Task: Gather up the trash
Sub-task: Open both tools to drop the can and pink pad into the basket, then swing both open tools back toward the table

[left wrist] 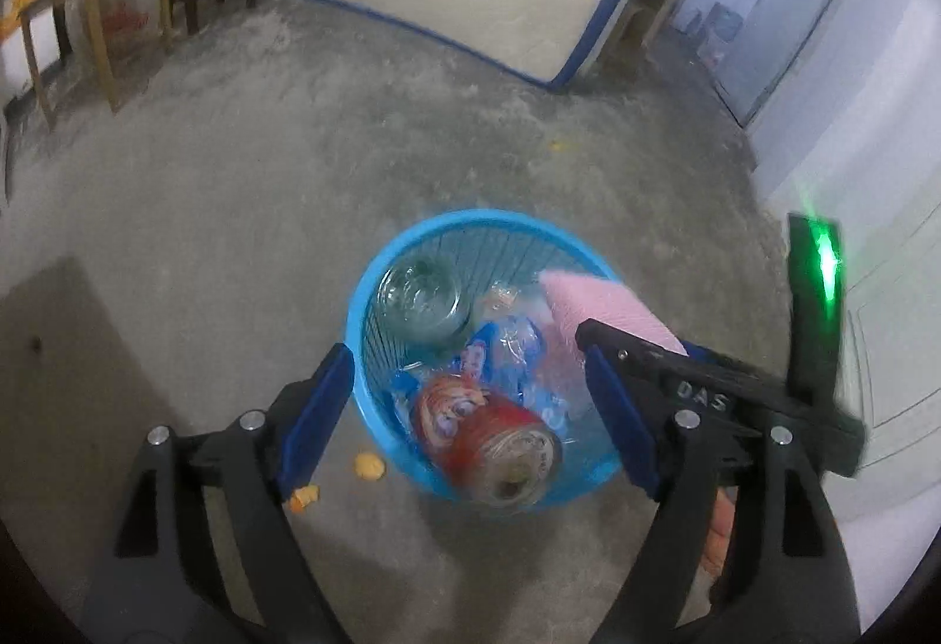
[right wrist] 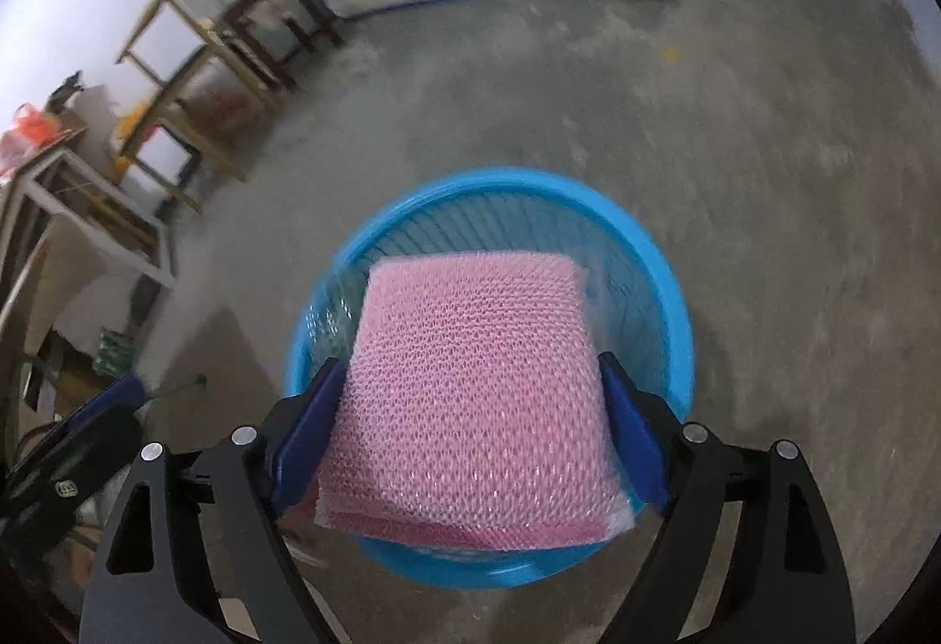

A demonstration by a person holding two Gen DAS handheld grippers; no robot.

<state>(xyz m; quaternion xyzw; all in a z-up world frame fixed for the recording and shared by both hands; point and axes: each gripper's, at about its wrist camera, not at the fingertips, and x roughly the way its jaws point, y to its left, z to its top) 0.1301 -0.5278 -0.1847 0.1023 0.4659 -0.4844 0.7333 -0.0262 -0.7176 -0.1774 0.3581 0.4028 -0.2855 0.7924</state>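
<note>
The right gripper holds a pink mesh pad by its two side edges, long axis pointing forward and down into the blue basket on the floor, so release should drop it straight in. The left gripper hangs open and empty just above that same basket, over a red can already inside
</note>
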